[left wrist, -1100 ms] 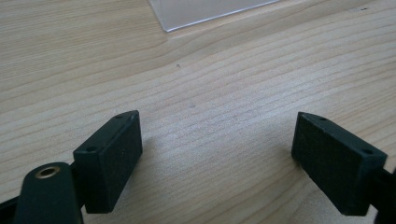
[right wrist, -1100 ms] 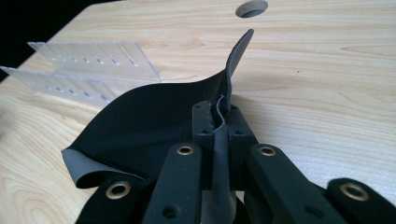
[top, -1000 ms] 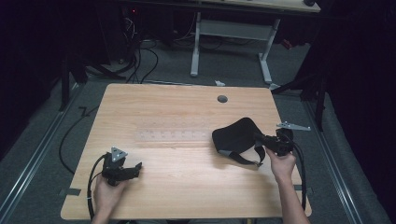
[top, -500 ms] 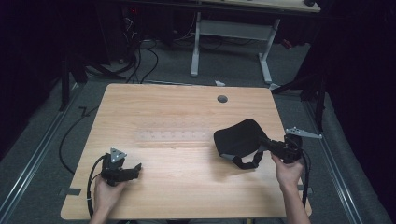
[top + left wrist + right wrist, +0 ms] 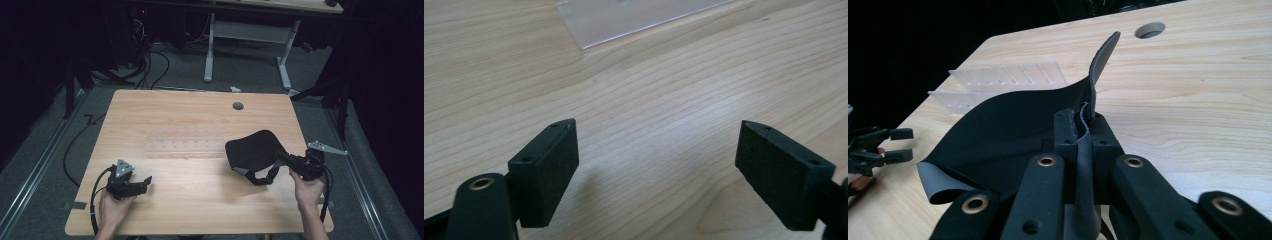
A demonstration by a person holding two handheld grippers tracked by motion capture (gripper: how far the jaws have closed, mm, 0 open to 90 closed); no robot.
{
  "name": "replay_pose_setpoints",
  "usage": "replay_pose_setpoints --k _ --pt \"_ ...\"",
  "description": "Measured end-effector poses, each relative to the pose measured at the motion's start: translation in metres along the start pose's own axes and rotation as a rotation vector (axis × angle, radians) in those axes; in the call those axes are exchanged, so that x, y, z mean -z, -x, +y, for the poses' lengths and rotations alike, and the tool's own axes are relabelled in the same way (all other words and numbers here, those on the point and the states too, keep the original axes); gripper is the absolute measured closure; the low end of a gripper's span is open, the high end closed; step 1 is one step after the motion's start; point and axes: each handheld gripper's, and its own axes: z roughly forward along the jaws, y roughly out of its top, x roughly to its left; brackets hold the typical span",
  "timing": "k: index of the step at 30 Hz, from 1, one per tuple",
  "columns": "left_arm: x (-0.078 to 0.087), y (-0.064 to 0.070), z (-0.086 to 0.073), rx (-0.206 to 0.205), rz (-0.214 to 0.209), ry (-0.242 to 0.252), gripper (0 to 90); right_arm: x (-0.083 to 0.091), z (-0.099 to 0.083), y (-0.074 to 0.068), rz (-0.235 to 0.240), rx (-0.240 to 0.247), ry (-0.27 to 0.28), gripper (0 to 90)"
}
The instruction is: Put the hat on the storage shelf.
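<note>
The right gripper (image 5: pixel 284 159) is clamped on the edge of a black fabric pad (image 5: pixel 252 148) at the desk's (image 5: pixel 190 120) right side — seemingly mid-drag. The left gripper (image 5: pixel 142 183), jaws spread and empty, rests near-left — likely needed next to steady the pad.

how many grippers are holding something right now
1. The right gripper is shut on the edge of the black fabric piece at the table's right side. The left gripper, near the front left, is open and holds nothing.
</note>
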Motion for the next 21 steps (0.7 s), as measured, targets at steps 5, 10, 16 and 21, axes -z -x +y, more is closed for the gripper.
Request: replay_pose_setpoints --k 5,10,16,21 --pt "0.005 0.013 -0.001 -0.019 -0.057 0.006 17.4 -0.002 0.002 -0.012 0.013 0.019 -0.013 86.4" --pt "0.011 0.034 -0.001 -0.048 -0.109 0.028 16.2 -0.004 0.004 -0.020 0.030 0.022 -0.005 86.3" --pt "0.018 0.055 -0.002 -0.088 -0.171 0.033 15.4 -0.006 -0.001 -0.030 0.066 0.024 0.003 86.3" --pt "0.022 0.072 0.005 -0.098 -0.215 0.034 15.2 -0.005 -0.005 -0.035 0.086 0.012 0.015 86.3"
